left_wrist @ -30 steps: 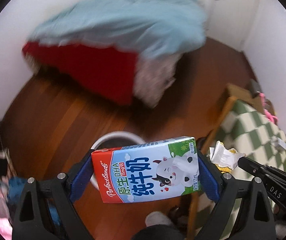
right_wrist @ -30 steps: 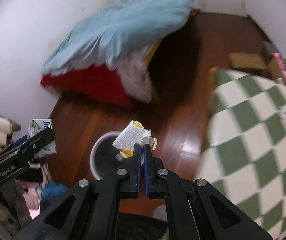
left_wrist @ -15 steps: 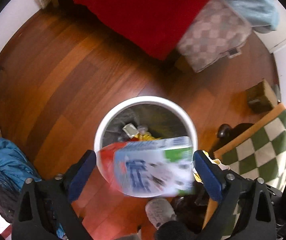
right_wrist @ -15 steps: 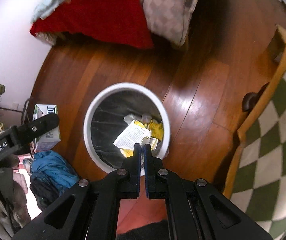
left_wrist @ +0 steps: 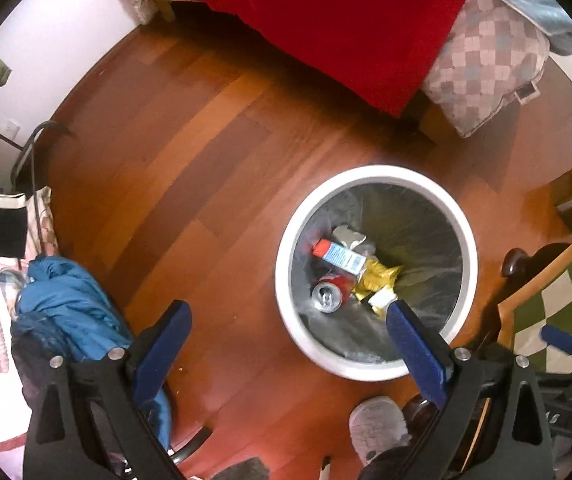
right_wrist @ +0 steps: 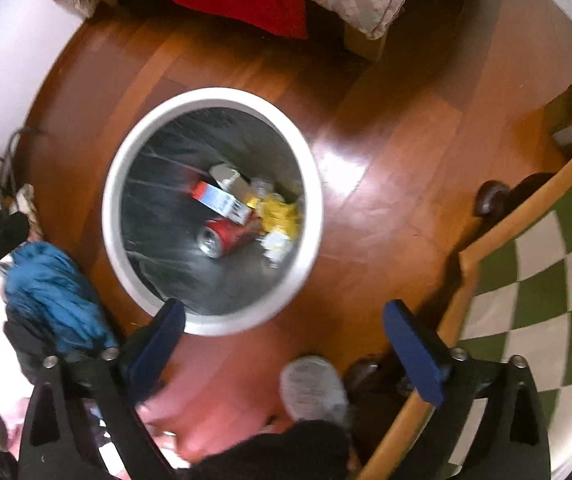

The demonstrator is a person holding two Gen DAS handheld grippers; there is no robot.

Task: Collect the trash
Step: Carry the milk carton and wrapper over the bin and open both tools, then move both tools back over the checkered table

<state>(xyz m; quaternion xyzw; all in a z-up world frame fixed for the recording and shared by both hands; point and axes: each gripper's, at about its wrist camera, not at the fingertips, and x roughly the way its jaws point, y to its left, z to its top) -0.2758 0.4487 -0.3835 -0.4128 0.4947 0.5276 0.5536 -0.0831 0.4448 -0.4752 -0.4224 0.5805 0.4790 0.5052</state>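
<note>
A round white trash bin (left_wrist: 470,256) with a dark liner stands on the wooden floor; it also shows in the right wrist view (right_wrist: 111,184). Inside lie the milk carton (left_wrist: 340,257), a red soda can (left_wrist: 328,295) and a yellow wrapper (left_wrist: 376,278). The right wrist view shows the carton (right_wrist: 221,202), the can (right_wrist: 219,236) and the wrapper (right_wrist: 279,212) too. My left gripper (left_wrist: 290,340) is open and empty above the floor, its right finger over the bin's rim. My right gripper (right_wrist: 286,338) is open and empty, just in front of the bin.
A bed with a red cover (left_wrist: 326,16) and a checked pillow (left_wrist: 490,64) lies beyond the bin. A blue garment (left_wrist: 65,312) sits at the left. A table with a green checked cloth (right_wrist: 546,264) is at the right. A person's shoe (right_wrist: 312,388) is below.
Both grippers tilted down over the bin and opened. The milk carton left the left gripper and the crumpled wrapper left the right one; both now lie in the bin.
</note>
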